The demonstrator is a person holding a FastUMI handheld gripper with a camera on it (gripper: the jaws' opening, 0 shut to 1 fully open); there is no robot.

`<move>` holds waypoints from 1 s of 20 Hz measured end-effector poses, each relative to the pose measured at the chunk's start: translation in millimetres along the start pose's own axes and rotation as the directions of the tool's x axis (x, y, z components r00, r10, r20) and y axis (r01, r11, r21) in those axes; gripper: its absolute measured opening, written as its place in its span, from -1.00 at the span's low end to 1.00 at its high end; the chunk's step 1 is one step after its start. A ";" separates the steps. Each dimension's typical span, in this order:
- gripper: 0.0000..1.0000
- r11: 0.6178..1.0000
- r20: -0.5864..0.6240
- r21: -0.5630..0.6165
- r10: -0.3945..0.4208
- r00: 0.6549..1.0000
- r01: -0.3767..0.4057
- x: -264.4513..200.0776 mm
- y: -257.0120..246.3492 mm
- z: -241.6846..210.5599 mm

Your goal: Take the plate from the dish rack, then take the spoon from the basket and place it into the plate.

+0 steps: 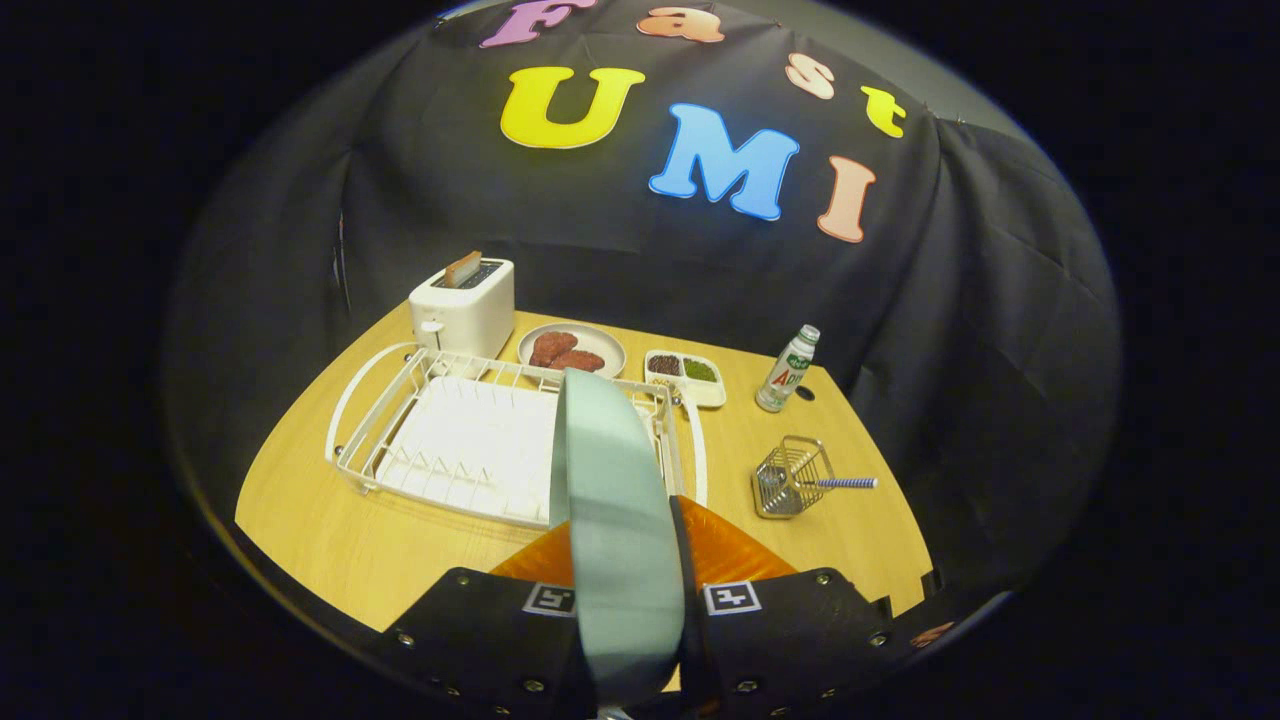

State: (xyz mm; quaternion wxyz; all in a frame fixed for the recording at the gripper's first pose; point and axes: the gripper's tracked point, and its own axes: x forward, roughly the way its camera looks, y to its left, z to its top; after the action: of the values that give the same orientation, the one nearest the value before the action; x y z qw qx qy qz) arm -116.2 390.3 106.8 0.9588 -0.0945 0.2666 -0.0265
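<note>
A pale grey-green plate [610,500] stands on edge between my two fingers, and my gripper [628,545] is shut on its rim. The plate is lifted above the front right part of the white wire dish rack [440,440], and its upper edge hides part of the rack's right side. To the right of the rack, a small wire basket [790,478] sits on the wooden table [330,530]. A spoon with a striped handle [845,483] leans out of the basket toward the right.
Behind the rack stand a white toaster [462,305] with a slice of bread in it, a plate of brown patties [570,350] and a small divided dish [686,374]. A bottle [788,368] stands at the back right.
</note>
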 end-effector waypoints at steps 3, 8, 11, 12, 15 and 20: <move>-0.40 0.998 -0.045 0.023 0.052 0.998 -0.051 -0.6 0.0 -37.6; -0.41 0.978 -0.117 0.105 0.194 0.974 -0.182 15.5 14.8 -92.3; -0.40 0.956 -0.149 0.184 0.258 0.955 -0.230 29.4 17.2 -112.5; -0.40 0.945 -0.155 0.212 0.285 0.946 -0.250 33.4 19.2 -116.6; -0.40 0.911 -0.162 0.285 0.351 0.922 -0.297 41.6 25.3 -125.8; -0.41 0.823 -0.153 0.449 0.454 0.878 -0.348 51.9 45.2 -130.8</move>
State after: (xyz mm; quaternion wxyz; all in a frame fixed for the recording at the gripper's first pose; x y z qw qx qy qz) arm -139.2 407.5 -38.2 0.8986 0.1706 0.3889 0.1105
